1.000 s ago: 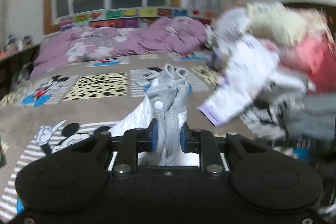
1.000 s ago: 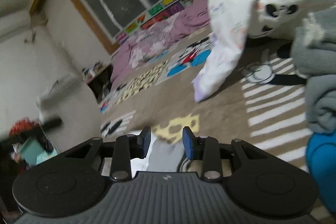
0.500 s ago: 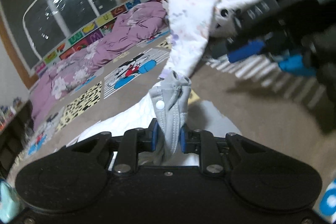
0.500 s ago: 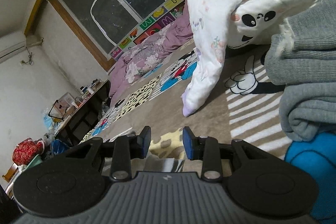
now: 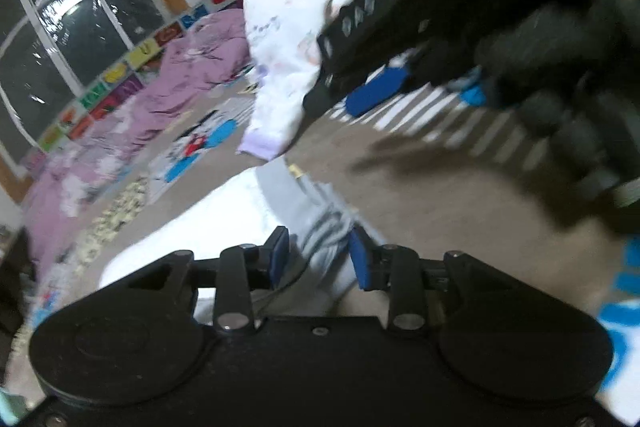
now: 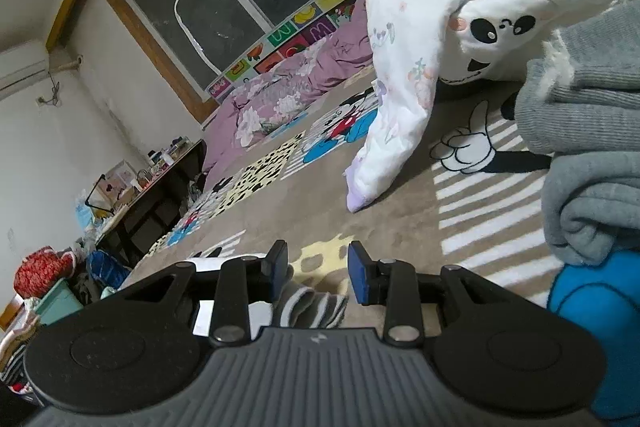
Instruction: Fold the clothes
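Observation:
In the left wrist view my left gripper (image 5: 319,259) is open, its blue pads apart, over a grey and white garment (image 5: 240,211) that lies on the brown cartoon blanket (image 5: 420,195). The grey edge of the garment sits loose between the jaws. The right gripper's black body (image 5: 460,11) hangs blurred at the upper right. In the right wrist view my right gripper (image 6: 317,269) is open and empty, low over the blanket (image 6: 400,211), with a striped piece of cloth (image 6: 308,307) just below its fingers.
A pile of unfolded clothes stands at the right: a white floral garment (image 6: 404,67), a white panda-face piece (image 6: 500,31), grey knits (image 6: 588,155). A purple duvet (image 6: 288,99) lies by the window. A cluttered dark table (image 6: 160,183) and bins stand at the left.
My left gripper was shut on the grey edge of the garment and has opened; the garment has dropped onto the blanket. The right gripper stays open and has shifted slightly.

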{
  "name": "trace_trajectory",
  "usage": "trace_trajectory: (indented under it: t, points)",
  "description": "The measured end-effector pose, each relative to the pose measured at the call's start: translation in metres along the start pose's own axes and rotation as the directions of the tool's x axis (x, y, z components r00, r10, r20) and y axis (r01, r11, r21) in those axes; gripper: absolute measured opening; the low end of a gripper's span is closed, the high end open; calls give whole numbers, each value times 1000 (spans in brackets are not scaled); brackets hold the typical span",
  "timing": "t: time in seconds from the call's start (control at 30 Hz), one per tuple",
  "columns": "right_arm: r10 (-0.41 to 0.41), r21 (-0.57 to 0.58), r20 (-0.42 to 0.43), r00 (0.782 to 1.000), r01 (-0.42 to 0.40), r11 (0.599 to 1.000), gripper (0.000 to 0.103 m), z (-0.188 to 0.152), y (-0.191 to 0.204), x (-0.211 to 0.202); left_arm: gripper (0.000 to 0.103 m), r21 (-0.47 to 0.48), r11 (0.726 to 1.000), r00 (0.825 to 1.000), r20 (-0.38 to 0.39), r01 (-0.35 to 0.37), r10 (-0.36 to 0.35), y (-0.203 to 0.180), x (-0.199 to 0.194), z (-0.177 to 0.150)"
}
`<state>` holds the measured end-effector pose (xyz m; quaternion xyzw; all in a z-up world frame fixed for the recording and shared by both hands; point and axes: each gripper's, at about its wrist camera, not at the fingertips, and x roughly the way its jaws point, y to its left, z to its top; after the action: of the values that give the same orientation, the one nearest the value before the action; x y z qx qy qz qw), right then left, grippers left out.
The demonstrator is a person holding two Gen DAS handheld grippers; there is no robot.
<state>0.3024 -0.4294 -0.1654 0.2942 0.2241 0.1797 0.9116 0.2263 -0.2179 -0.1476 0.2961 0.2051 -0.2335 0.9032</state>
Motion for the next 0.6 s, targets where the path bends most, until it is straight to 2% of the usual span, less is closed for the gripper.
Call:
trace_trajectory:
  t: [0.1,0.17,0.3,0.37,0.43,0.5,0.6]
  points:
    - [8,-57,12,1000,-7,998,35,-3,11,0,31,-53,997,998,31,57,-55,14,-25,0]
    - [20,-138,19,1000,-17,990,35,-7,27,1,31,-97,994,998,50,46,-41,32,-39,-1]
    - [55,-265,15,998,-49,963,35,-16,56,5,31,-198,977,995,43,-75,86,82,-46,-9]
    - [58,-323,-4,998,-56,945,35,-22,70,10,31,-278,950,989,4,-144,150,112,-38,-17]
    - [61,-355,-26,998,-67,933,35,-27,80,16,31,-375,912,986,-30,-165,166,140,-25,-28]
    - [58,-374,-47,997,-72,925,35,-32,85,22,31,-450,877,985,-49,-169,165,159,-13,-38]
    - [48,-390,-70,996,-72,918,35,-39,90,29,31,-513,850,992,-20,-115,122,167,-4,-48]
